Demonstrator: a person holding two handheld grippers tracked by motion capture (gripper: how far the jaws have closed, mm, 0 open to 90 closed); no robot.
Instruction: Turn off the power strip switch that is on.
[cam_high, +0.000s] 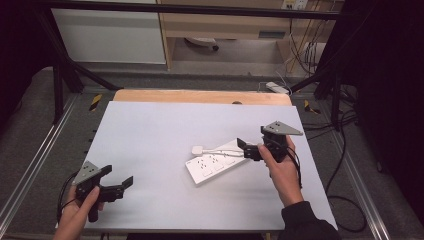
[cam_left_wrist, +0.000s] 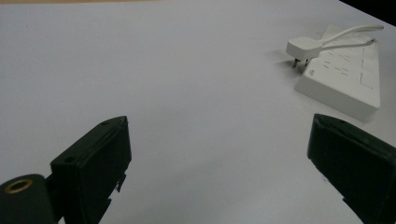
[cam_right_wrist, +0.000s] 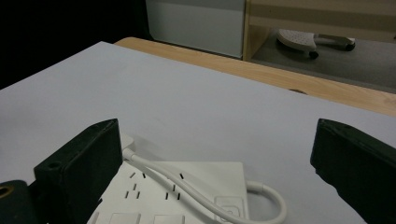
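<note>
A white power strip (cam_high: 214, 166) lies flat on the white table cover (cam_high: 150, 125), right of centre. Its white plug (cam_high: 197, 149) rests by the strip's far left corner, and its cable (cam_high: 225, 150) runs back across the strip. My right gripper (cam_high: 246, 149) is open, hovering at the strip's right end with the cable below its jaws. In the right gripper view the strip (cam_right_wrist: 187, 200) and cable (cam_right_wrist: 196, 191) lie between the wide-apart jaws of that gripper (cam_right_wrist: 217, 127). My left gripper (cam_high: 118, 176) is open near the front left, empty, far from the strip (cam_left_wrist: 345, 79) and plug (cam_left_wrist: 303, 46).
A bare wooden strip of table (cam_high: 200, 96) runs along the far edge. Beyond it stand a wooden shelf unit (cam_high: 225, 25) and a wheeled chair base (cam_high: 202, 44). A black frame (cam_high: 65, 65) flanks the table, with cables (cam_high: 345, 150) on the floor at the right.
</note>
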